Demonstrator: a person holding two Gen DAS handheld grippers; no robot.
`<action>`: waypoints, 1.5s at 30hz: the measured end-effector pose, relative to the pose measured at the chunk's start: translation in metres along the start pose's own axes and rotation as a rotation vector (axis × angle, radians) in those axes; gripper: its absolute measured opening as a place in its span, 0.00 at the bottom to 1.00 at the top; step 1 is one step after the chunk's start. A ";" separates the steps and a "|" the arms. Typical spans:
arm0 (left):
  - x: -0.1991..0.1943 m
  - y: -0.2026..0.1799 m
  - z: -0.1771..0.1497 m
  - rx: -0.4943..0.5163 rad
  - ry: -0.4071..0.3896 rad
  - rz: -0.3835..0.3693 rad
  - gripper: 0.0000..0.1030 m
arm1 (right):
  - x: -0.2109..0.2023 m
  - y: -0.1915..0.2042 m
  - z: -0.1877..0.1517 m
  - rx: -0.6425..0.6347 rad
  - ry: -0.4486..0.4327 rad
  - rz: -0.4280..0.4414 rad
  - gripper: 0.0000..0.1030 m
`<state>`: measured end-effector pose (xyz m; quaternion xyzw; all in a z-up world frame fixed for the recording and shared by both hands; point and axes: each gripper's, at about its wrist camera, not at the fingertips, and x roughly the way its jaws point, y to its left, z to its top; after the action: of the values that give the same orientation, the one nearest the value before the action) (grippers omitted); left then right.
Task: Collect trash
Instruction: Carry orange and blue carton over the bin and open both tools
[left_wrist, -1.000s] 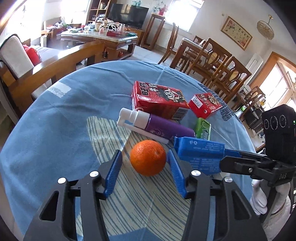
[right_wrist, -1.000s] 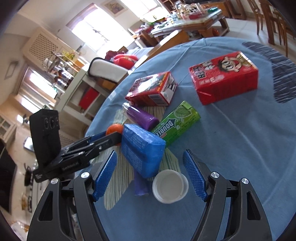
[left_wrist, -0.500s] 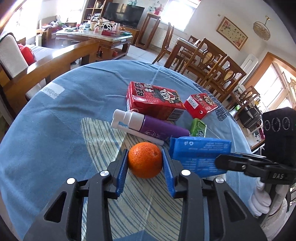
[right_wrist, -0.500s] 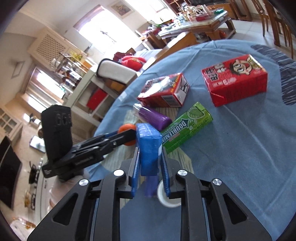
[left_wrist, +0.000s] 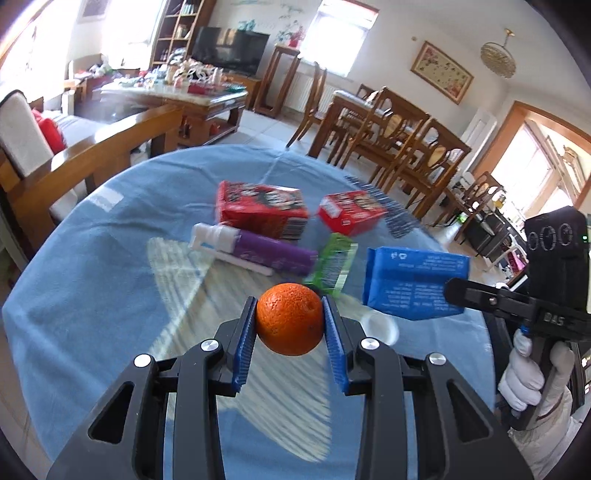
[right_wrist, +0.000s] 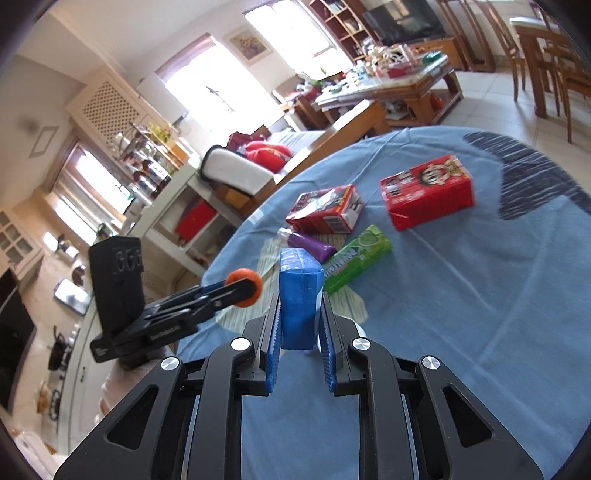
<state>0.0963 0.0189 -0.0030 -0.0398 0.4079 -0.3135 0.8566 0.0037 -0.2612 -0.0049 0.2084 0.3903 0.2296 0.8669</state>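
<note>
An orange (left_wrist: 290, 319) hangs a little above the blue tablecloth (left_wrist: 110, 277), with my left gripper (left_wrist: 289, 301) shut on it, its blue pads pressing both sides. In the right wrist view, my right gripper (right_wrist: 300, 301) is shut on a blue tissue pack (right_wrist: 299, 295) held upright off the table. The left wrist view shows that pack (left_wrist: 413, 282) at the right, clamped at one end by the right gripper (left_wrist: 454, 291) in a white-gloved hand (left_wrist: 528, 373). In the right wrist view the left gripper (right_wrist: 245, 282) carries the orange (right_wrist: 242, 275) at the left.
On the cloth lie a red carton (left_wrist: 262, 212), a smaller red box (left_wrist: 351, 212), a purple tube with a white cap (left_wrist: 258, 249), a green gum pack (left_wrist: 334, 260) and a white round lid (left_wrist: 380, 326). A wooden bench stands left, dining chairs behind.
The left gripper closed on the orange and the right gripper closed on the blue pack. Both then rose, lifting their things off the table.
</note>
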 end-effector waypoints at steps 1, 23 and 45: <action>-0.001 -0.004 0.001 0.006 -0.004 -0.005 0.34 | -0.009 -0.001 -0.003 -0.005 -0.012 -0.008 0.19; 0.027 -0.203 -0.030 0.276 0.024 -0.219 0.34 | -0.195 -0.083 -0.083 0.097 -0.230 -0.154 0.19; 0.123 -0.380 -0.087 0.516 0.211 -0.454 0.34 | -0.339 -0.205 -0.193 0.338 -0.387 -0.389 0.19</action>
<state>-0.1005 -0.3388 -0.0212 0.1207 0.3824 -0.5909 0.7000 -0.2973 -0.5812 -0.0365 0.3108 0.2834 -0.0522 0.9057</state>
